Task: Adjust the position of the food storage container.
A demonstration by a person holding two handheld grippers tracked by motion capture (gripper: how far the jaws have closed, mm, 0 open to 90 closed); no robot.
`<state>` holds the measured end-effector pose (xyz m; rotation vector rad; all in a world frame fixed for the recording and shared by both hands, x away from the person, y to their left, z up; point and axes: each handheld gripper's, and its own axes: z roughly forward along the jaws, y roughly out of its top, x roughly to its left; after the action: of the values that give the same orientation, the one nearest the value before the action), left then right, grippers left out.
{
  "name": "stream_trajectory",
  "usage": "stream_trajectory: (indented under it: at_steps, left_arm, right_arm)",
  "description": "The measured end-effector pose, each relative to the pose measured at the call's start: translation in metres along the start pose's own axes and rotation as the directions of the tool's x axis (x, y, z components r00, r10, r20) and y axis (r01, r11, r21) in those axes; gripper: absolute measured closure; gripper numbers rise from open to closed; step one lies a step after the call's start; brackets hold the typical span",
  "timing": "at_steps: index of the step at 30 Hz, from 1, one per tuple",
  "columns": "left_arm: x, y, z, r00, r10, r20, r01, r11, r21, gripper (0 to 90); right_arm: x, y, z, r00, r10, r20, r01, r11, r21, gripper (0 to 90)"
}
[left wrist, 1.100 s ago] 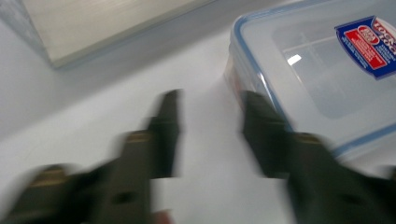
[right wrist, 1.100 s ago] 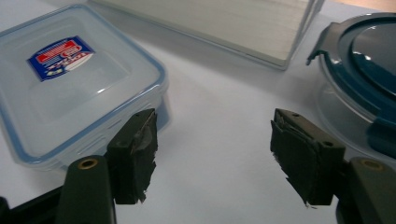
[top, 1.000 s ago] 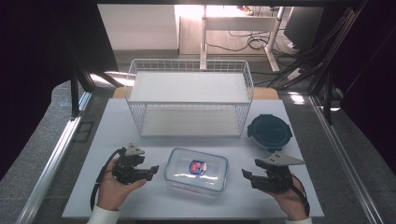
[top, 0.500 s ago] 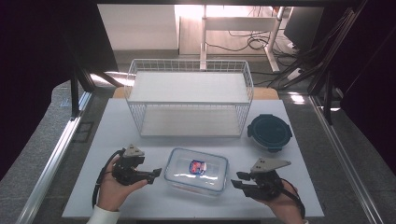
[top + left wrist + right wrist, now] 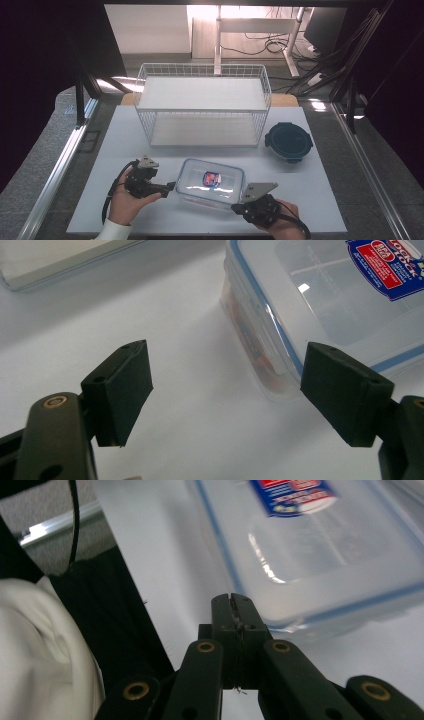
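A clear rectangular food box (image 5: 211,181) with a blue-sealed lid and a red and blue label lies near the table's front. My left gripper (image 5: 170,187) is at its left end, open; in the left gripper view (image 5: 230,370) the jaws stand wide apart, and the right jaw is level with the box (image 5: 340,295) corner. My right gripper (image 5: 235,209) is at the box's front right corner. In the right gripper view (image 5: 233,602) its jaws are pressed together with nothing between them, their tips just short of the lid's edge (image 5: 320,545).
A white two-shelf wire rack (image 5: 150,127) stands behind the box. A dark round lidded container (image 5: 289,141) sits to the rack's right. The table's front edge and a white sleeve (image 5: 40,660) lie close behind the right gripper.
My right gripper has moved left and toward the front edge, up to the box's front right corner. The left gripper has edged slightly closer to the box.
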<state>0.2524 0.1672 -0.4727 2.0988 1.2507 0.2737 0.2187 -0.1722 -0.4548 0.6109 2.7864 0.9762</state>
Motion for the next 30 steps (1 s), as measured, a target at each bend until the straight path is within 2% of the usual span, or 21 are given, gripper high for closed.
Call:
stream_trajectory:
  at_steps: [1, 6, 7, 11, 12, 13, 15, 20, 22, 30]
  left_arm:
    - [0.001, 0.0, 0.0, 1.0, -0.003, -0.002, 0.003, 1.0, -0.001, 20.7]
    - [0.0, 0.0, 0.001, 1.0, 0.0, -0.002, 0.0, 1.0, 0.001, 20.7]
    - [0.0, 0.0, 0.001, 1.0, 0.0, -0.002, 0.0, 1.0, 0.0, 20.7]
    - [0.001, 0.0, 0.001, 1.0, -0.001, -0.002, 0.001, 1.0, 0.002, 20.7]
    - [0.001, 0.0, 0.002, 1.0, -0.004, -0.002, 0.004, 1.0, 0.005, 20.7]
    - [0.001, 0.0, 0.002, 1.0, -0.004, -0.002, 0.004, 1.0, 0.005, 20.7]
    - [0.001, 0.0, 0.001, 1.0, -0.006, -0.002, 0.006, 1.0, 0.005, 20.7]
    - [0.002, 0.001, 0.001, 1.0, -0.008, 0.001, 0.008, 1.0, 0.001, 20.7]
    - [0.004, 0.0, 0.001, 0.9999, -0.014, 0.005, 0.014, 0.9999, 0.0, 20.7]
    - [0.008, -0.001, 0.002, 0.9995, -0.03, 0.007, 0.03, 0.9995, -0.002, 20.6]
  right_arm:
    - [0.005, 0.001, 0.009, 0.9997, -0.012, -0.022, 0.013, 1.0, 0.022, 88.8]
    - [0.011, 0.001, 0.025, 0.9981, -0.029, -0.055, 0.032, 0.998, 0.058, 88.9]
    - [0.013, 0.001, 0.032, 0.9971, -0.032, -0.069, 0.038, 0.996, 0.08, 88.8]
    - [0.015, 0.001, 0.04, 0.997, -0.042, -0.065, 0.048, 0.994, 0.094, 88.8]
    - [0.014, 0.001, 0.042, 0.9984, -0.037, -0.044, 0.041, 0.994, 0.098, 88.9]
    - [0.014, 0.001, 0.042, 0.9984, -0.037, -0.044, 0.041, 0.994, 0.098, 88.9]
    - [0.009, -0.001, 0.042, 0.9997, -0.024, 0.006, 0.023, 0.994, 0.108, 88.9]
    - [0.002, -0.004, 0.04, 0.9992, -0.004, 0.041, 0.0, 0.995, 0.104, 89.0]
    - [0.0, -0.005, 0.04, 0.9973, -0.002, 0.074, -0.006, 0.994, 0.106, 89.0]
    - [-0.013, -0.008, 0.038, 0.9948, 0.029, 0.098, -0.038, 0.995, 0.09, 89.0]
